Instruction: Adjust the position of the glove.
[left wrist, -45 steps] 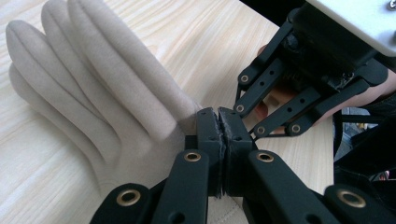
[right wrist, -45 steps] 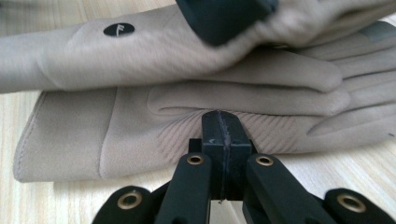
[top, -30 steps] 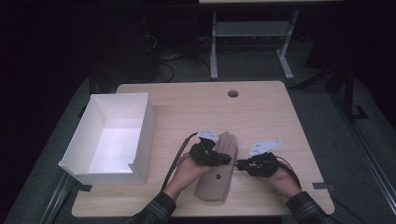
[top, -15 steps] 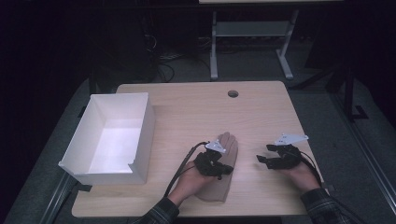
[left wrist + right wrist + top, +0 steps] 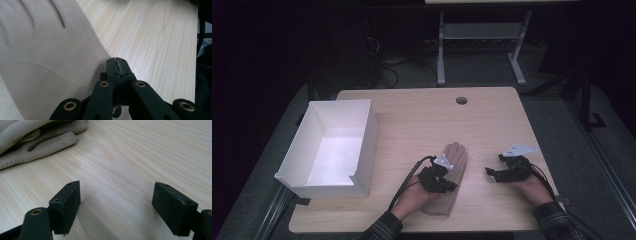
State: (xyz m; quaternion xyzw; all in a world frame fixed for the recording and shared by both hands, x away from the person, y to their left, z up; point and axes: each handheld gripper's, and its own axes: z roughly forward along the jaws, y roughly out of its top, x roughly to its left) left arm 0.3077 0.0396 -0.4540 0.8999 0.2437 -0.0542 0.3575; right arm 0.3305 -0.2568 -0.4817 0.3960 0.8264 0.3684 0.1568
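A beige glove (image 5: 457,159) lies flat on the wooden table (image 5: 422,117), fingers pointing away from the person. My left gripper (image 5: 451,185) rests over the glove's lower right part. In the left gripper view its jaws (image 5: 116,61) are closed together, pinching the right edge of the glove (image 5: 45,50). My right gripper (image 5: 490,172) is on the bare table to the right of the glove, pointing at it. Its jaws (image 5: 116,200) have just been opening and stand wide apart with nothing between them. The glove's fingertips (image 5: 32,142) lie farther off at upper left.
A white open box (image 5: 364,145) stands at the table's left side. A round cable hole (image 5: 461,100) sits near the far edge. A cable (image 5: 409,175) trails from the left gripper toward the near edge. A metal frame (image 5: 482,35) stands beyond the table.
The right gripper has drawn away from the glove to the right and opened its jaws. The left gripper has stayed on the glove, shifting slightly toward the near edge.
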